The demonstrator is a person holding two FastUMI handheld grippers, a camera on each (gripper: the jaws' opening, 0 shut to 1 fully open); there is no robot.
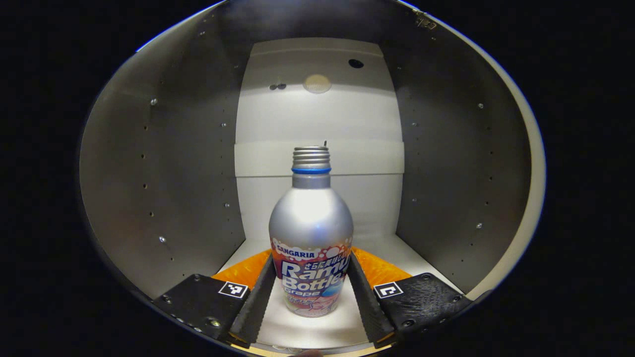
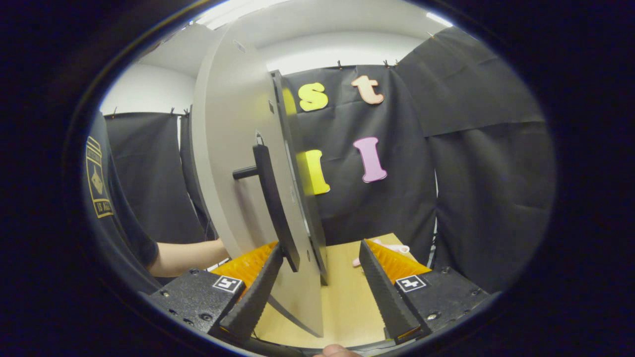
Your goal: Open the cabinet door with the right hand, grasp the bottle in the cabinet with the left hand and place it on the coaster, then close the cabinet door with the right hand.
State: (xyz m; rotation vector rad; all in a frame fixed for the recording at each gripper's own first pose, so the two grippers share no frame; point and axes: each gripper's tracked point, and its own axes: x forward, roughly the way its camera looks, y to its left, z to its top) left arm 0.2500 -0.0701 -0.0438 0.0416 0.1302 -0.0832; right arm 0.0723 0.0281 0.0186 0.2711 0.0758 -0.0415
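In the left gripper view, the left gripper (image 1: pixel 311 290) reaches into the cabinet (image 1: pixel 163 188), whose grey side walls fill the left and right of the frame and whose pale back panel sits at centre top. The bottle (image 1: pixel 311 233), a silver aluminium one with a threaded neck, a blue ring below the thread and a printed label round its lower body, stands upright on the cabinet floor at lower centre. It sits between the two fingers (image 1: pixel 255 297), which flank its lower body on both sides and appear to touch the label, clenched around the bottle.

In the right gripper view, the cabinet door (image 2: pixel 233 163) stands swung open, seen nearly edge-on in the centre left of the frame, with its dark bar handle (image 2: pixel 273 208) running down its face. The right gripper (image 2: pixel 320 282) is spread apart; the door's edge and the handle's lower end lie between its fingers, the left finger (image 2: pixel 258 292) just beside the handle, the other well clear. A wooden tabletop (image 2: pixel 347 292) lies below, and a person's arm (image 2: pixel 183 258) and dark sleeve (image 2: pixel 106 198) show at left.
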